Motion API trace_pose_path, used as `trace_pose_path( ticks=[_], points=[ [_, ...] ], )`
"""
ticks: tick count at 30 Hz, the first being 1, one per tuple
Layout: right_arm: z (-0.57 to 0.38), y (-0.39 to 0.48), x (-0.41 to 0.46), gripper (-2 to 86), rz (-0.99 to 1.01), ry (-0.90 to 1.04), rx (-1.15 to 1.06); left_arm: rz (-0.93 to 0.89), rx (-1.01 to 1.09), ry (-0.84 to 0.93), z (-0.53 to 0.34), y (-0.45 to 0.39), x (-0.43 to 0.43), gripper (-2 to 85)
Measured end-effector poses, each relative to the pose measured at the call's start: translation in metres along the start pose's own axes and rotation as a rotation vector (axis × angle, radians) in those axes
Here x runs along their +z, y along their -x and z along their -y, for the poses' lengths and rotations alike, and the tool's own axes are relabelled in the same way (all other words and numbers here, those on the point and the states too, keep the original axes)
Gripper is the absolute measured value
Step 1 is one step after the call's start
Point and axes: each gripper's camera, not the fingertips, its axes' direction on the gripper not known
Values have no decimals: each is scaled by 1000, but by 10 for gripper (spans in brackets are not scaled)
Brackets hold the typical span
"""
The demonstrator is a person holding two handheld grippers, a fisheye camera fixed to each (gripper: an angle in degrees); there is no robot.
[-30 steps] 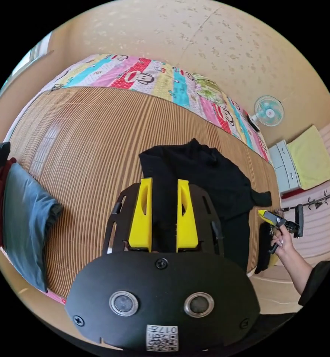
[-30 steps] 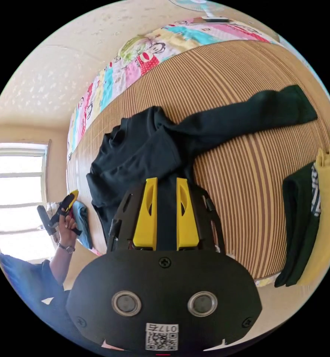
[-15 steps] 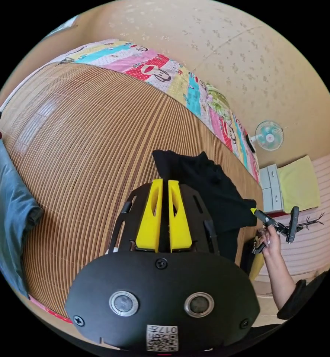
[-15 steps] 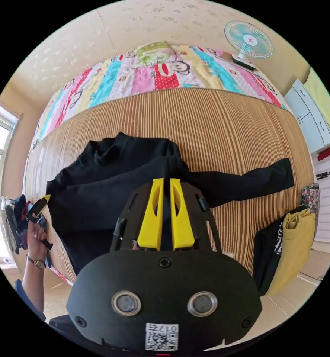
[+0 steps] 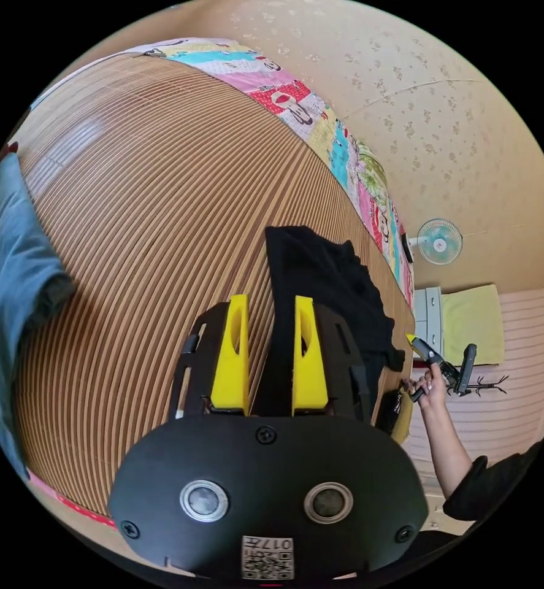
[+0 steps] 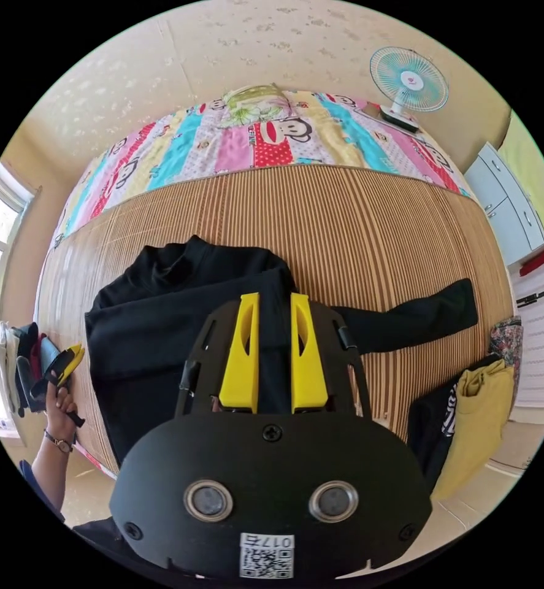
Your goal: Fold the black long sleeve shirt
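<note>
The black long sleeve shirt (image 6: 161,307) lies flat on the striped bamboo mat (image 6: 345,221), collar toward the quilt. One sleeve is folded across its body. The other sleeve (image 6: 419,313) stretches out to the right. My right gripper (image 6: 275,297) hovers over the shirt's middle, jaws open, with black cloth showing in the gap. My left gripper (image 5: 272,300) is open over the shirt's (image 5: 327,288) near edge, half above bare mat. A hand holds each gripper: the left gripper (image 6: 63,365) shows at the mat's left edge, the right gripper (image 5: 428,353) beyond the shirt.
A folded blue-grey garment (image 5: 14,257) lies on the mat's left side. Yellow and black folded clothes (image 6: 480,405) hang over the right edge. A colourful quilt (image 6: 265,129) lines the far side, with a fan (image 6: 409,70) and a cabinet (image 6: 505,202) beyond.
Both grippers were open a second ago, nearly shut half a second ago, and stand open now. The sleeve has settled flat across the shirt's body. The left camera has swung left.
</note>
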Motion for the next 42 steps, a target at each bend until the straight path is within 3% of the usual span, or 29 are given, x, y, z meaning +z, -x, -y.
trace_pose_path(
  ticks=[6, 14, 17, 19, 29, 36, 39, 42],
  points=[
    [-101, -60, 12, 83, 12, 182, 114, 161, 166, 136, -80, -10, 12, 95],
    [-155, -59, 30, 62, 38, 288, 112, 317, 200, 192, -53, -5, 13, 11],
    [-153, -50, 29, 48, -4, 293, 184, 316, 188, 146, -46, 13, -3, 6],
    [-151, -39, 28, 40, 19, 291, 181, 408, 228, 99, -40, 22, -15, 5],
    [-149, 16, 3, 33, 439, 237, 103, 405, -9, -104, -2, 131, -97, 22],
    [-142, -162, -56, 66, 293, -6, 632, 354, 160, -165, -19, 88, -108, 44],
    [-129, -235, -58, 86, 177, 22, 792, 251, 234, -116, -28, 54, -70, 45],
    [-116, -280, -40, 100, 242, 63, 872, 172, 282, -38, -36, 18, -14, 46]
  ],
)
